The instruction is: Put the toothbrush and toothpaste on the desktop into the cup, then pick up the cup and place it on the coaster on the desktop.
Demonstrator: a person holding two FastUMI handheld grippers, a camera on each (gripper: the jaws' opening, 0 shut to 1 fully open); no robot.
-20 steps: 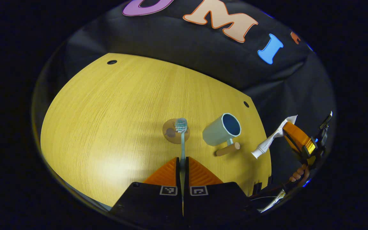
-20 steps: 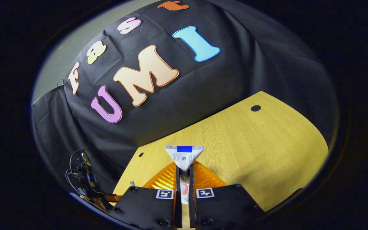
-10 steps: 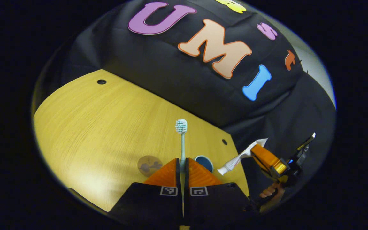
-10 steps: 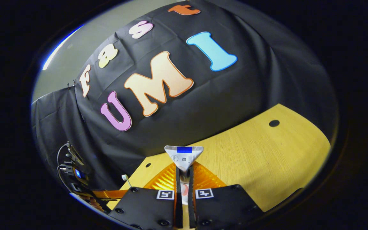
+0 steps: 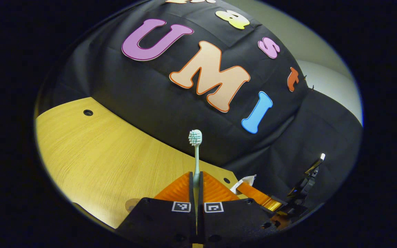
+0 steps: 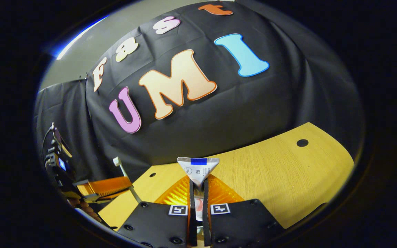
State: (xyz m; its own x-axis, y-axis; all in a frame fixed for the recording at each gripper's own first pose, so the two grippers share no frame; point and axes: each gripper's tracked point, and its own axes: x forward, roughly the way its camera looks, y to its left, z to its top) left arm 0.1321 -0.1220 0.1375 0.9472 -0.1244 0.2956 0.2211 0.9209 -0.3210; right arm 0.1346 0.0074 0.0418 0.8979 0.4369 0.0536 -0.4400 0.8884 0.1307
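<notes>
So the biggest thing here is the yellow wood-grain worktop, which has small dark round holes near its far edge and runs up against the black cloth wall of the booth. In the left gripper view, the left gripper is clamped tight on the pale mint-green plastic toothbrush, both fingers squeezing the handle, with the bristle head sticking straight up past the fingertips, lifted clear of the worktop. Off toward the right edge of the worktop in that same view you can see the right gripper with the crimped white end of the toothpaste poking out of it. A sliver of a round tan coaster peeks out by the near edge of the worktop, just beside the left gripper's body. In the right gripper view, the right gripper is pinched shut on the white squeezable toothpaste tube, its flat crimped end with a blue stripe fanning out above the fingers, held up off the worktop. Over by the left edge there, the left gripper shows with the toothbrush angled up out of it.
</notes>
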